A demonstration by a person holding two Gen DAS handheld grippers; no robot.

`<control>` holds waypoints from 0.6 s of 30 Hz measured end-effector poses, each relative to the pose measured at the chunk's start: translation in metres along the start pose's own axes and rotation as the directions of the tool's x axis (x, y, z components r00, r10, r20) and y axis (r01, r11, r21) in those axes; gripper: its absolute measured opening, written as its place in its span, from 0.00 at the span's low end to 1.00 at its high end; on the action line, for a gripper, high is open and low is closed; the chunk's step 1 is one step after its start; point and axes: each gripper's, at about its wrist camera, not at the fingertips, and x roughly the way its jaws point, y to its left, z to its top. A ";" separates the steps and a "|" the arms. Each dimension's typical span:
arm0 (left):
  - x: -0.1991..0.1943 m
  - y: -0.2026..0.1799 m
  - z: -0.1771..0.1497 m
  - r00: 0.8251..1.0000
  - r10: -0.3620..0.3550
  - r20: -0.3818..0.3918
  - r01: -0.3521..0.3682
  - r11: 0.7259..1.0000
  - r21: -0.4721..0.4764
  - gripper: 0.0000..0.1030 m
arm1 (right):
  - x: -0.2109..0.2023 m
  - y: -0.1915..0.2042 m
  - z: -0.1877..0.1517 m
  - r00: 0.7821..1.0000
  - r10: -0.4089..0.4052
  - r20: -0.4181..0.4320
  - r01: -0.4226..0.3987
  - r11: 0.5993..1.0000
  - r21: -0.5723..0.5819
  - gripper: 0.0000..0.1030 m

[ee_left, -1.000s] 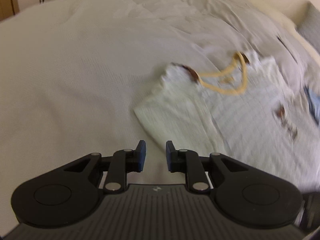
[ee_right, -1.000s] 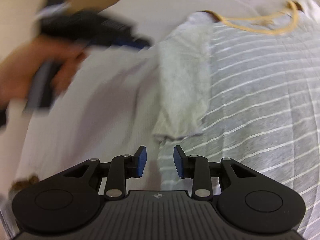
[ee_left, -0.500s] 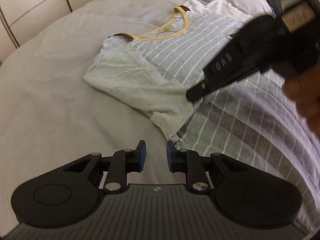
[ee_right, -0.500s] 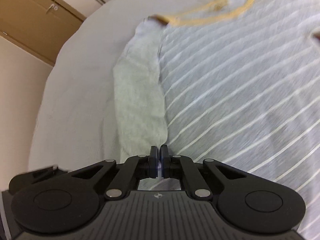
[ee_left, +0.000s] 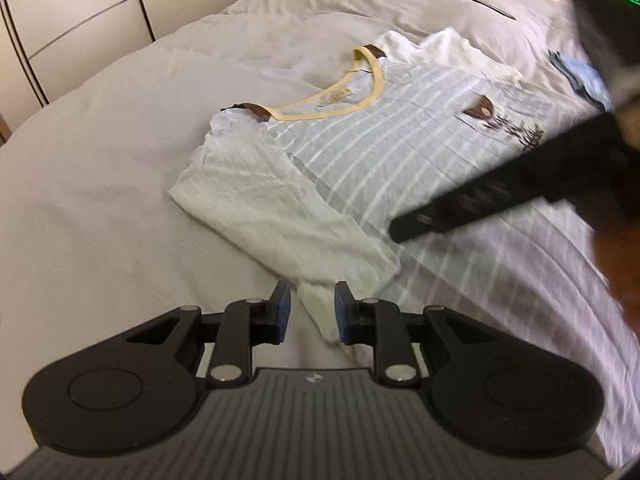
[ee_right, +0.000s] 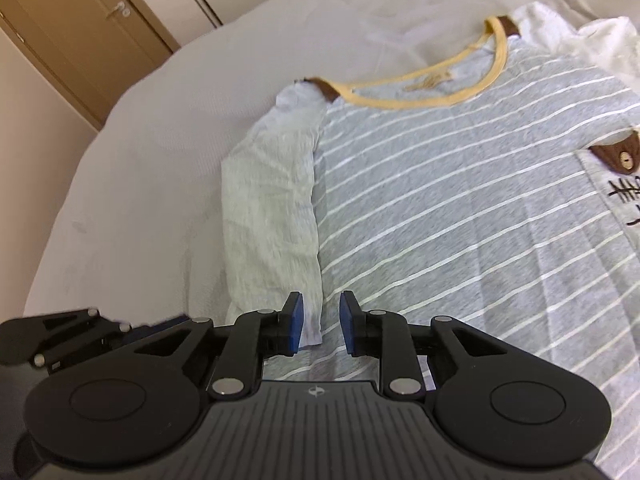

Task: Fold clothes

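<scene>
A grey T-shirt with white stripes (ee_right: 460,184) and a yellow collar (ee_right: 420,98) lies flat on a white bed; it also shows in the left wrist view (ee_left: 400,148). Its pale left sleeve (ee_right: 272,196) is folded along the body. My right gripper (ee_right: 320,328) is open, with the sleeve cuff between its jaws. My left gripper (ee_left: 308,312) is open, its jaws astride the cuff end of the same sleeve (ee_left: 280,216). The right gripper's black body (ee_left: 500,192) crosses the shirt in the left wrist view. The left gripper (ee_right: 80,336) shows at the lower left of the right wrist view.
The white bedcover (ee_left: 100,184) stretches to the left of the shirt. A blue cloth (ee_left: 580,76) lies at the far right on the bed. White wardrobe panels (ee_left: 80,12) and a brown door (ee_right: 72,28) stand beyond the bed.
My right gripper was shut half a second ago and is now open over the sleeve cuff. My left gripper has come closer to the cuff, staying open.
</scene>
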 end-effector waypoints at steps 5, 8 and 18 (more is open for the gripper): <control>0.043 0.012 0.008 0.997 -0.020 -0.072 0.020 1.000 -0.012 0.21 | -0.015 -0.006 -0.008 1.000 -0.010 0.011 0.010 1.000 0.010 0.24; 0.046 0.008 0.004 0.995 -0.015 -0.098 0.016 1.000 0.007 0.22 | -0.019 -0.010 -0.017 1.000 -0.019 -0.006 0.019 1.000 -0.005 0.25; -0.006 -0.019 -0.013 0.982 0.053 -0.182 -0.072 0.992 -0.099 0.22 | -0.057 -0.034 -0.031 0.999 -0.033 -0.028 0.033 0.999 0.006 0.34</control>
